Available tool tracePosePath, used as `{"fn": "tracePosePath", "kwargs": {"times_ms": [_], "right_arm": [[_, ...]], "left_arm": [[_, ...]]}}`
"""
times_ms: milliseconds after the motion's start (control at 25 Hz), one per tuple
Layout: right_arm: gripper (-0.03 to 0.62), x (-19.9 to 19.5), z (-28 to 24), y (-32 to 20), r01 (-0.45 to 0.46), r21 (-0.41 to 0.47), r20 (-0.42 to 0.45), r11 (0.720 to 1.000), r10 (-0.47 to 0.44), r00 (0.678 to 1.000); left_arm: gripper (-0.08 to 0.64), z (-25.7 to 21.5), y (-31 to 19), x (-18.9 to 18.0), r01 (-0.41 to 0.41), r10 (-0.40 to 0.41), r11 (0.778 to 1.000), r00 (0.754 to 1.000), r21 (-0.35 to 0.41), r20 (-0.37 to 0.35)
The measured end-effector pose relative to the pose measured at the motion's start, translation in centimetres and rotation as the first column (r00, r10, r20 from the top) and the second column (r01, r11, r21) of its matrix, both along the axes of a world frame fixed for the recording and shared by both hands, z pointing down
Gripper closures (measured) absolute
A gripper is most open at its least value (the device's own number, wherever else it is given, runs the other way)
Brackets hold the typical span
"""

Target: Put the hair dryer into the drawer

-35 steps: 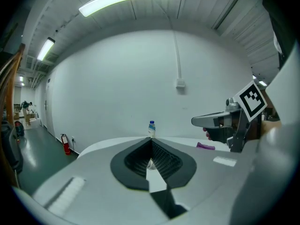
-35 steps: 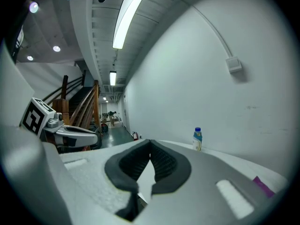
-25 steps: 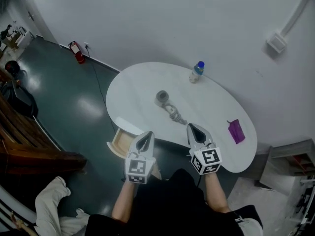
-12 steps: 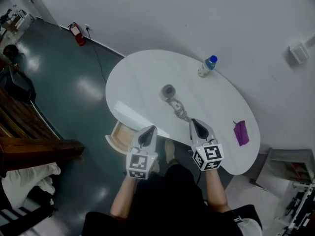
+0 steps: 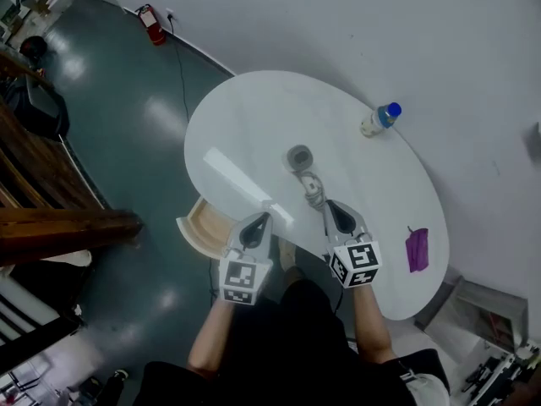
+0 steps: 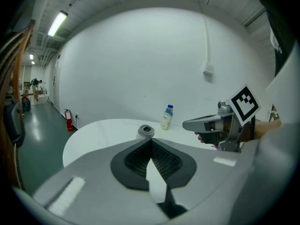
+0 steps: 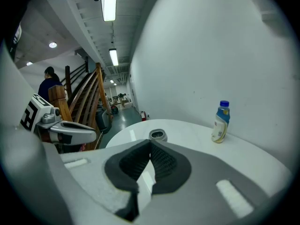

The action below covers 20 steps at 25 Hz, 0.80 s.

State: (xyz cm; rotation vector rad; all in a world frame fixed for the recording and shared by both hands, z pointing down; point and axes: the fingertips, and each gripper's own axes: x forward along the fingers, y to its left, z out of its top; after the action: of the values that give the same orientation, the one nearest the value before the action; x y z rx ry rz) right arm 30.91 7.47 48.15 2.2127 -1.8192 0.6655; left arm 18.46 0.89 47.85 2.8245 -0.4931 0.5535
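The grey hair dryer lies in the middle of the white oval table, its cord bundled toward me. It also shows ahead in the left gripper view and the right gripper view. An open drawer with a pale wooden inside juts from under the table's near left edge. My left gripper hovers shut and empty at the table's near edge, beside the drawer. My right gripper is shut and empty, its tip just short of the cord.
A blue-capped bottle stands at the far right of the table. A purple object lies near the right edge. Wooden stair rails stand on the left, and a red fire extinguisher sits by the far wall.
Both grippers have sunk and moved forward to the table's near edge. The right tip now sits close to the cord. The head view has shifted, so the table appears higher and farther right.
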Motion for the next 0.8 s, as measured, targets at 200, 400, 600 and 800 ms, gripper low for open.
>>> {"fn": "tracePosePath", "kwargs": {"times_ms": [200, 400, 600, 800], "right_arm": [[0.589, 1.1, 3.2, -1.6, 0.071, -0.055, 0.051, 0.996, -0.068, 0.996], [0.584, 2.4, 6.3, -2.9, 0.119, -0.1, 0.104, 0.988, -0.109, 0.989], [0.559, 2.9, 8.9, -4.6, 0.188, -0.135, 0.133, 0.973, -0.17, 0.976], [0.436, 3.2, 11.8, -5.5, 0.25, -0.197, 0.16, 0.948, -0.22, 0.962]], "left_arm": [[0.552, 2.0, -0.8, 1.2, 0.051, -0.049, 0.998, 0.998, -0.036, 0.038], [0.552, 4.5, -1.4, 1.8, 0.101, -0.095, 0.992, 0.992, -0.074, 0.08], [0.552, 6.2, -2.1, 1.8, 0.153, -0.14, 0.983, 0.983, -0.1, 0.123], [0.552, 7.2, -2.3, 2.2, 0.191, -0.174, 0.975, 0.974, -0.112, 0.142]]}}
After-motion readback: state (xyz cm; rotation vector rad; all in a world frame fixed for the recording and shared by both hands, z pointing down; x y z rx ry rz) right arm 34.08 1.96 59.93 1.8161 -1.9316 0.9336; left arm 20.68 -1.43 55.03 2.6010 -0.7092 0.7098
